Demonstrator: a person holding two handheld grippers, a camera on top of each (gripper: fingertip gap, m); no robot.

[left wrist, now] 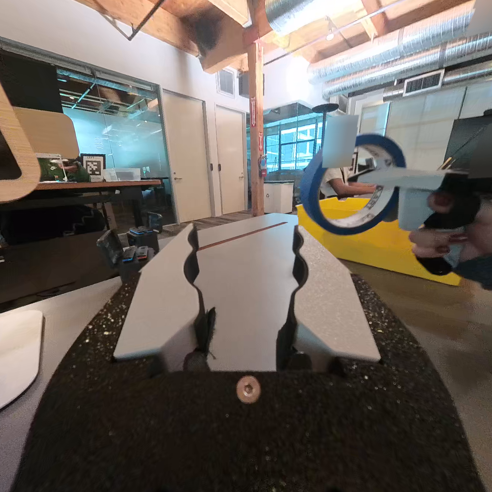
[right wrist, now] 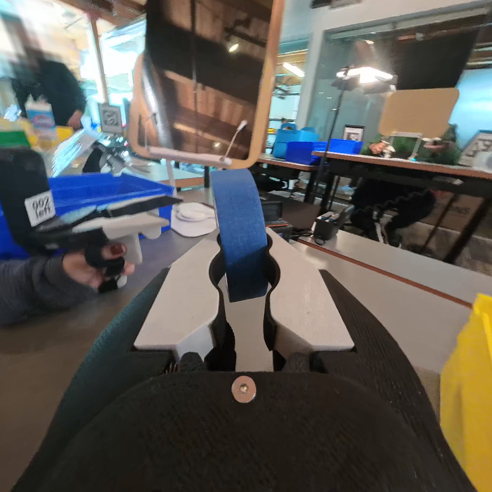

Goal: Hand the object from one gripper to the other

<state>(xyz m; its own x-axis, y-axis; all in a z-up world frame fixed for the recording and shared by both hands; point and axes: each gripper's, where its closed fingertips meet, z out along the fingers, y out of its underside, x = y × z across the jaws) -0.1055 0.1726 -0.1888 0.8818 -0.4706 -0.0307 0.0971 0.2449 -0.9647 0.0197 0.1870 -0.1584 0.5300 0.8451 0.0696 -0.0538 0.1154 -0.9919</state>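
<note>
A roll of blue tape (right wrist: 241,234) stands on edge between my right gripper's (right wrist: 243,239) grey fingers, which are shut on its band. In the left wrist view the same roll (left wrist: 311,186) hangs in the air at the right, held by the right gripper (left wrist: 372,173) in a hand. My left gripper (left wrist: 246,234) is open and empty, its fingers wide apart above the grey table, to the left of the roll. In the right wrist view the left gripper (right wrist: 165,210) shows at the left, open, in a hand, short of the tape.
A yellow bin (left wrist: 372,239) sits on the table behind the roll; its corner also shows in the right wrist view (right wrist: 468,386). A blue bin (right wrist: 106,189) stands at the left. White discs (right wrist: 191,215) lie on the table. A wood-framed screen (right wrist: 202,80) stands beyond. People are in the background.
</note>
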